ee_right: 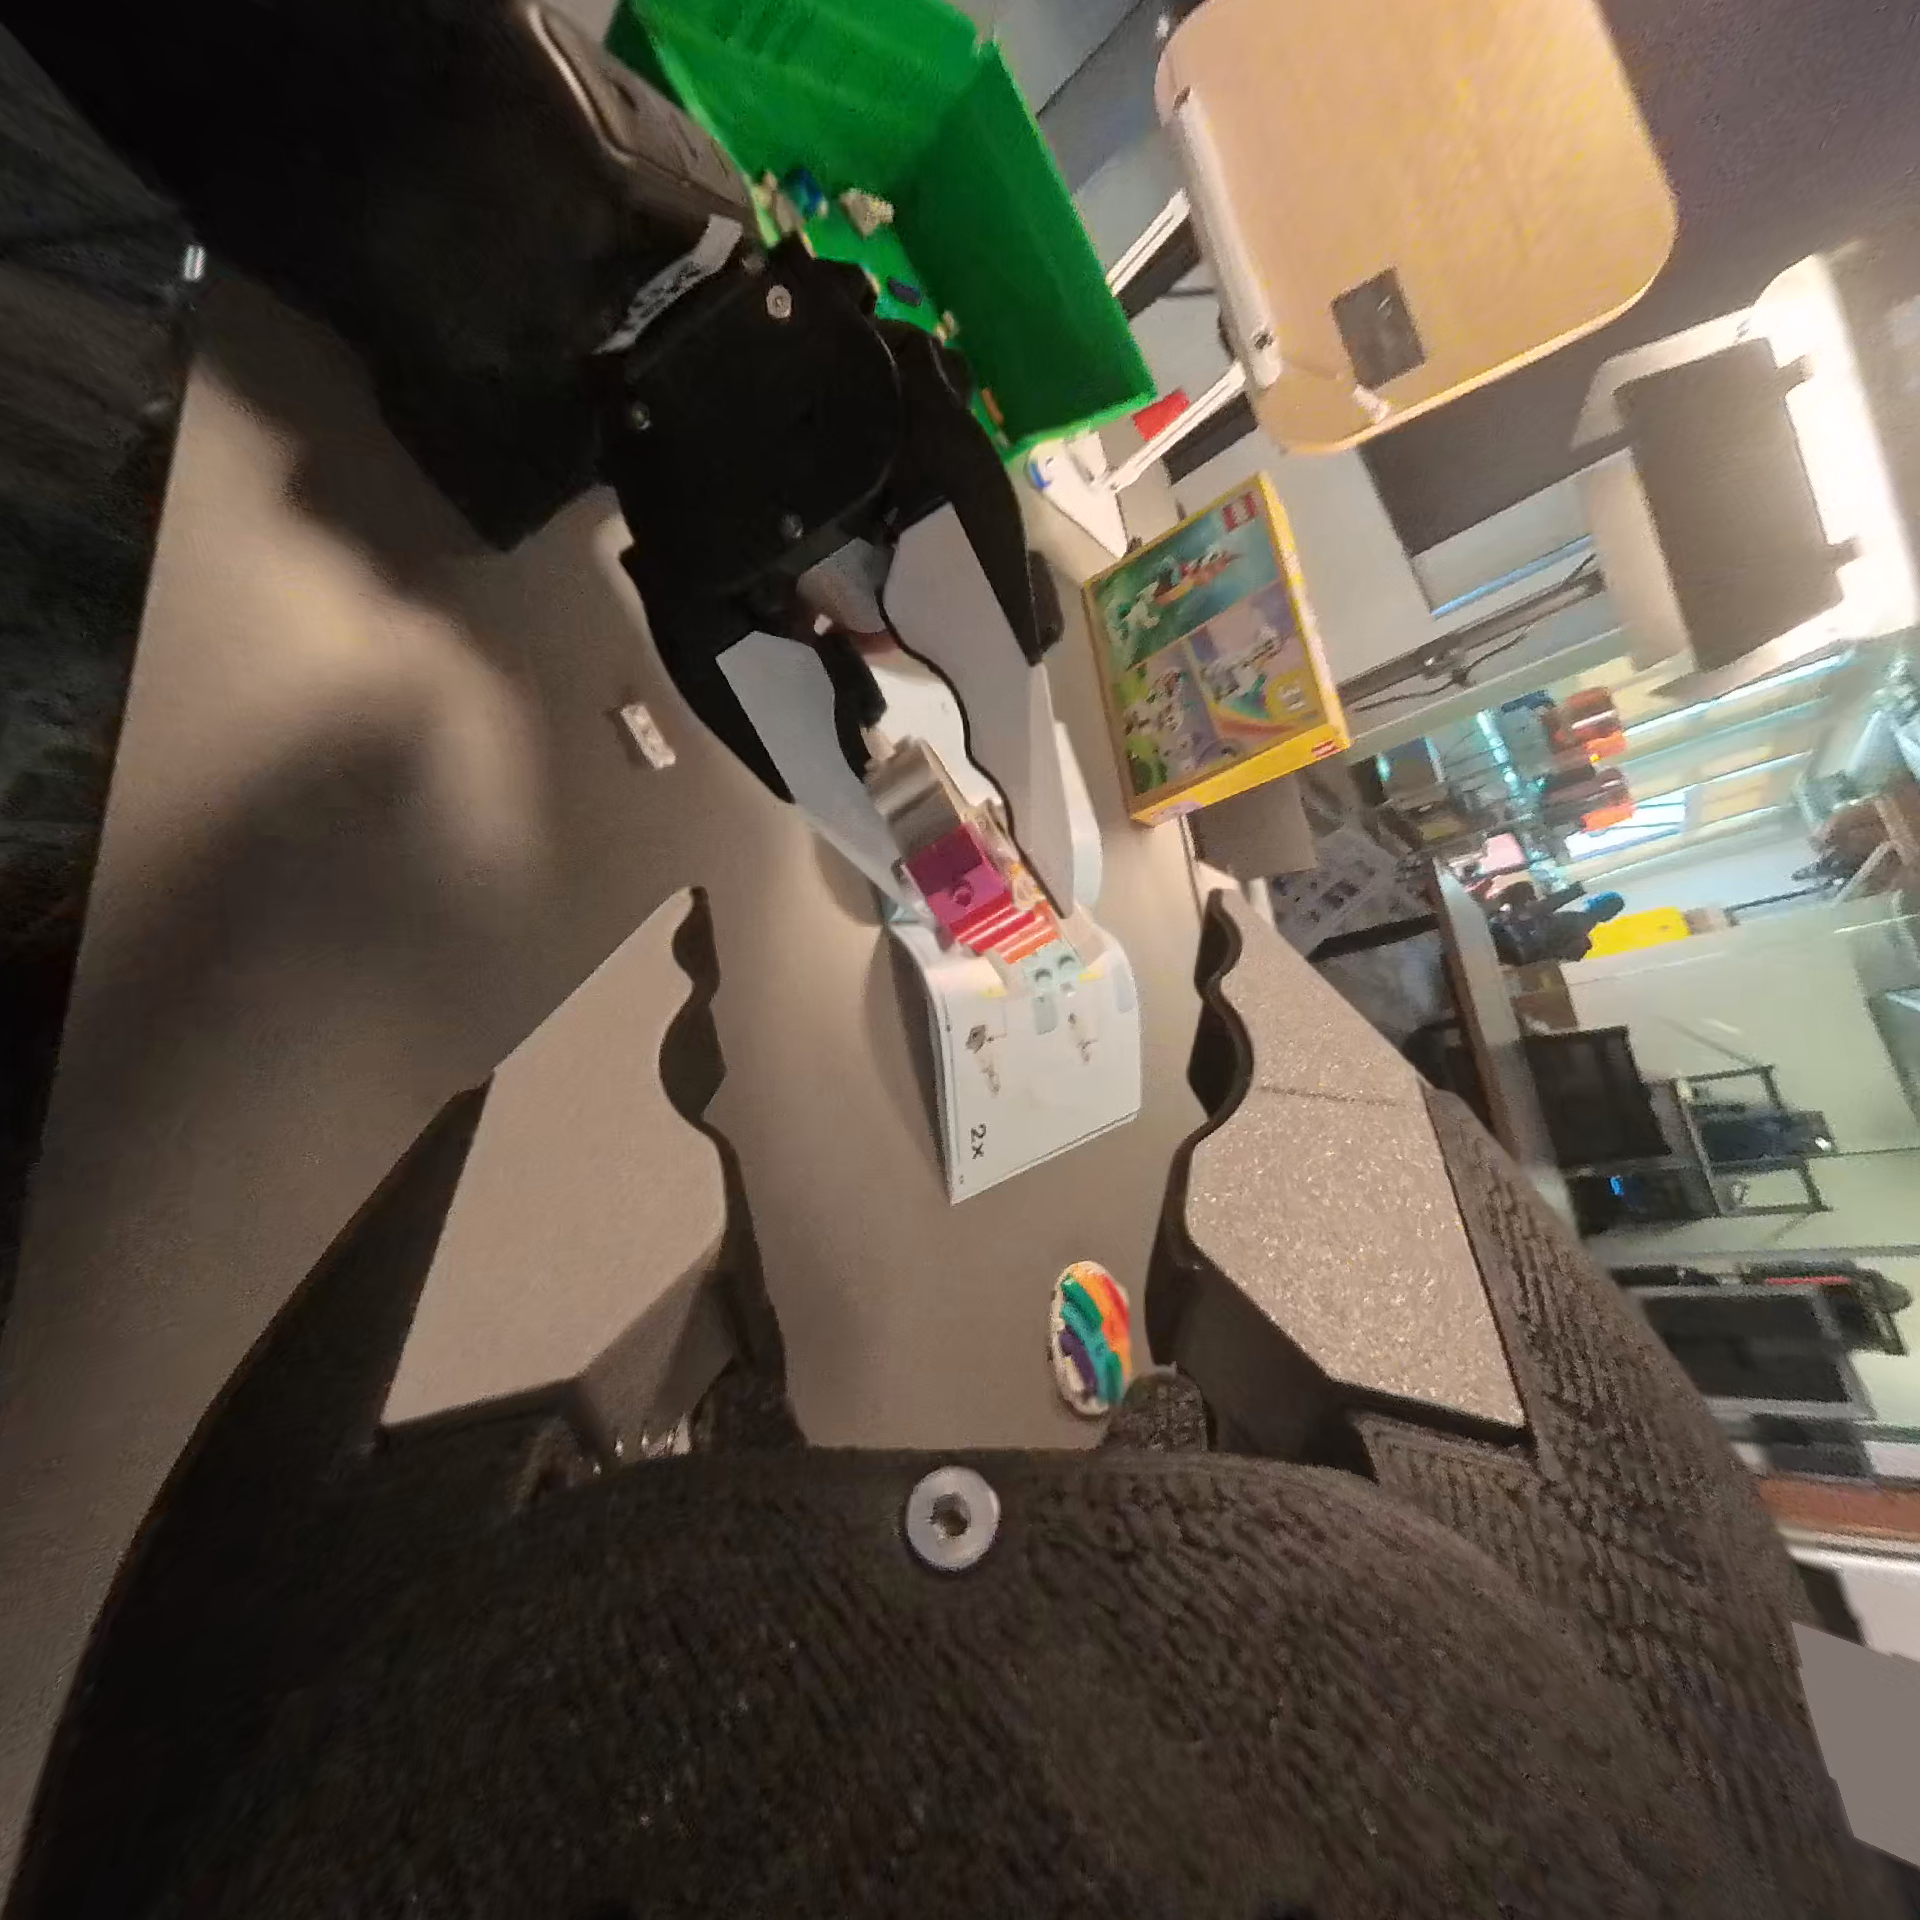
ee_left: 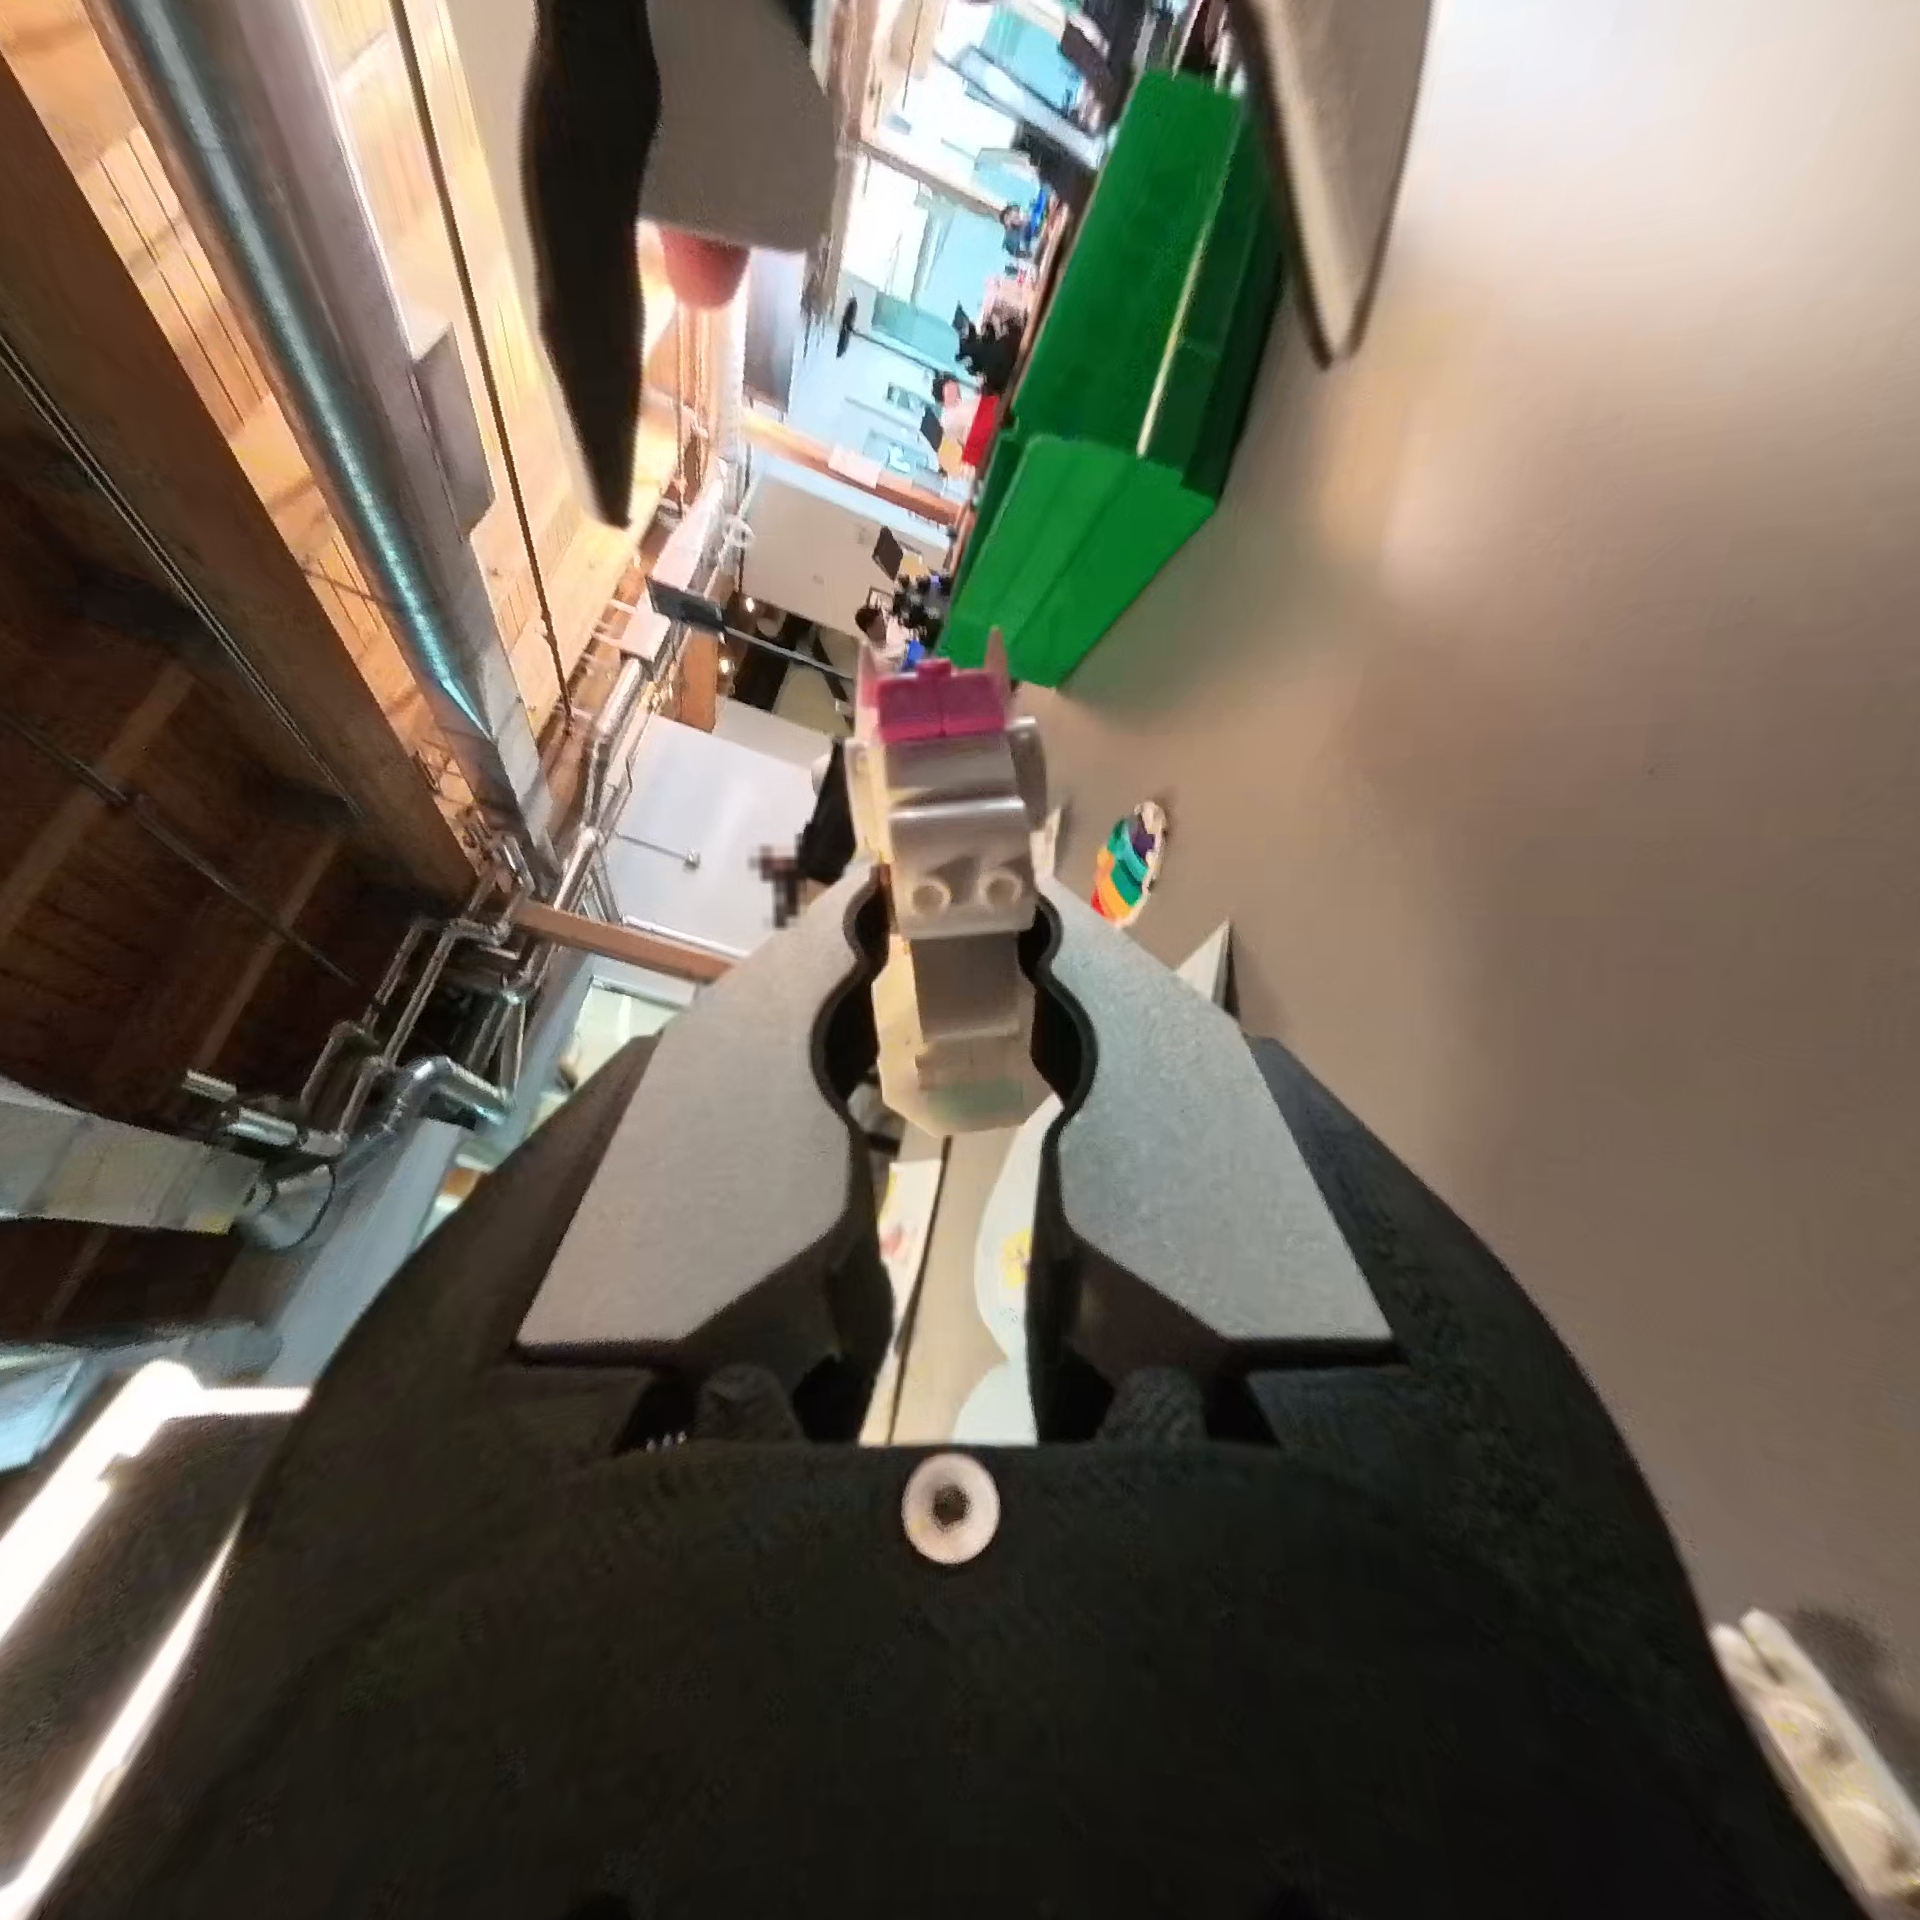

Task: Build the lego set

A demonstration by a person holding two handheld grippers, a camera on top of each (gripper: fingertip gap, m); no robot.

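Observation:
My left gripper (ee_left: pixel 951 914) is shut on a partly built white and grey lego model (ee_left: pixel 951 883) with a magenta brick at its far end, held up above the grey table (ee_left: pixel 1558 935). The right wrist view shows that same gripper (ee_right: pixel 935 831) from outside, holding the model (ee_right: pixel 940 842) over an open instruction booklet (ee_right: pixel 1039 1081). My right gripper (ee_right: pixel 951 956) is open and empty, facing the left one from a short distance. A round rainbow lego piece (ee_right: pixel 1091 1335) lies on the table between my right fingers; it also shows in the left wrist view (ee_left: pixel 1130 862).
Green bins (ee_left: pixel 1132 416) stand at the back of the table, holding loose pieces (ee_right: pixel 883 270). The yellow lego box (ee_right: pixel 1216 665) stands beyond the booklet. A small grey piece (ee_right: pixel 646 734) lies on the table. A white piece (ee_left: pixel 1829 1756) sits at the left view's lower right. The tips of one gripper are about 7 cm away from the tips of the other.

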